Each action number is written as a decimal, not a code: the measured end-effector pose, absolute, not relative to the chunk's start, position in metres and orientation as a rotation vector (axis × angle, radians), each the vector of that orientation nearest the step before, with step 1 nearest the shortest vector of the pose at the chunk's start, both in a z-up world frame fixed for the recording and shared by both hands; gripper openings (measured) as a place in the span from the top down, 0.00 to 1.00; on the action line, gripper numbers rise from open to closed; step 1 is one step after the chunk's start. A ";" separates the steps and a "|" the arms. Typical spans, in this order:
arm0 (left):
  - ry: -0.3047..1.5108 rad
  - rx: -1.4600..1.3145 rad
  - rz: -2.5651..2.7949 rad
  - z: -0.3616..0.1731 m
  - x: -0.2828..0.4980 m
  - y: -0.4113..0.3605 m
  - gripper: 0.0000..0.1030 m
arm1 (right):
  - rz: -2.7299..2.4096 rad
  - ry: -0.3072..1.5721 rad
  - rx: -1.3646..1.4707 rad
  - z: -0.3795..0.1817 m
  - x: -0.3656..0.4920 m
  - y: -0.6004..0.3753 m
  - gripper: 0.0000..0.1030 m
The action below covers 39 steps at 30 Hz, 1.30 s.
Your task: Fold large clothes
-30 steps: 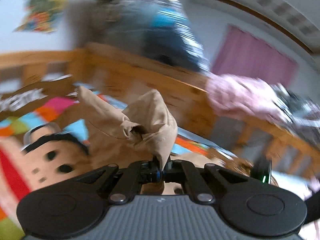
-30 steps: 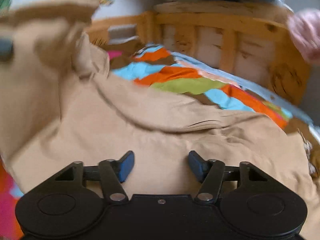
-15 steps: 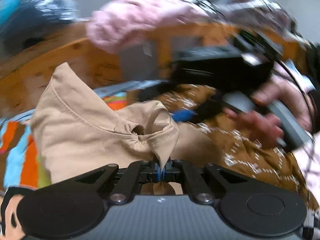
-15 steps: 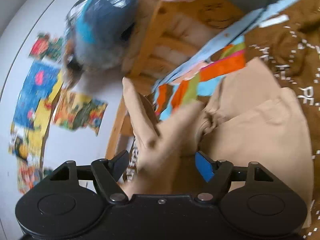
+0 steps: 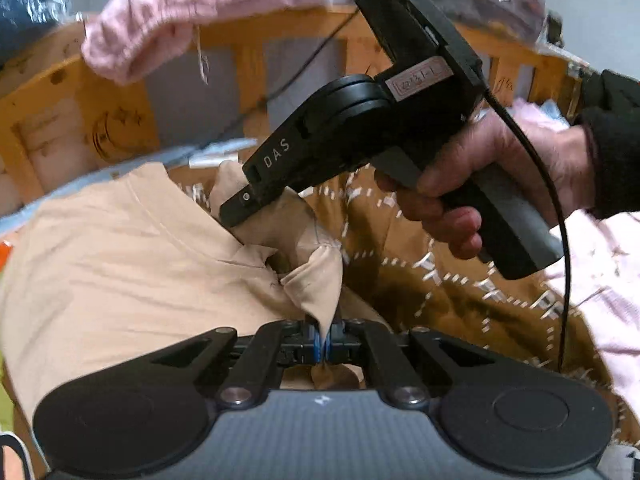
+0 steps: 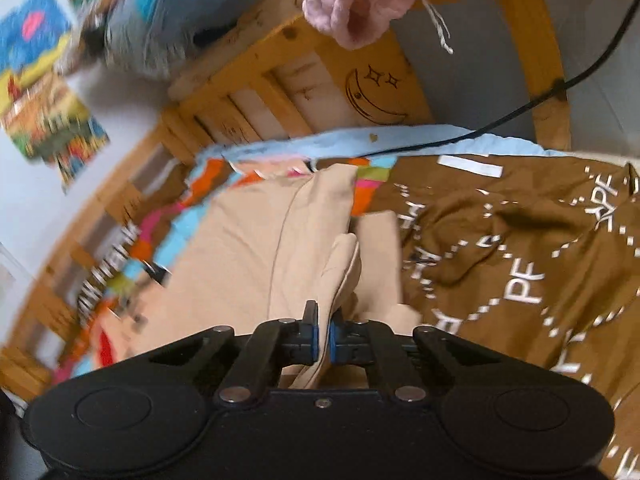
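Left wrist view: your left gripper (image 5: 325, 346) jaws pinch tan garment (image 5: 132, 264) corner; right gripper (image 6: 322, 338) jaws clamp neighbouring fold. Garment body lies ahead-left of both, on bed.

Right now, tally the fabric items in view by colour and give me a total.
Tan garment, pinched by left gripper and right gripper: 1
Brown patterned fabric: 1
Pink fuzzy item on the wooden rail: 1
Multicoloured bed cover: 1
Total: 4
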State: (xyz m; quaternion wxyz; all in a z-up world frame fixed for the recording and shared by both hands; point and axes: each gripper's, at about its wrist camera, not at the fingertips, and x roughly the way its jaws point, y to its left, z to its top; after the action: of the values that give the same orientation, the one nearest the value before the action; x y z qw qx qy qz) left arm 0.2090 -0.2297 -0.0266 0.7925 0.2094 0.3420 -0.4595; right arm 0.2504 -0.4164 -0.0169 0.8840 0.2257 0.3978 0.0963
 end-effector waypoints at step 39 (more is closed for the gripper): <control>0.966 -0.084 -0.512 -0.029 0.294 -0.059 0.00 | 0.341 0.652 -0.051 0.016 0.352 -0.293 0.23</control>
State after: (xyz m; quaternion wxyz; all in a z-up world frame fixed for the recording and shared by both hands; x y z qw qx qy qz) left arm 0.2943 -0.0587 -0.0292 0.8534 -0.0400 0.4591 -0.2434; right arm 0.3519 -0.2931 0.0157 0.9328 -0.0251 0.3187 0.1665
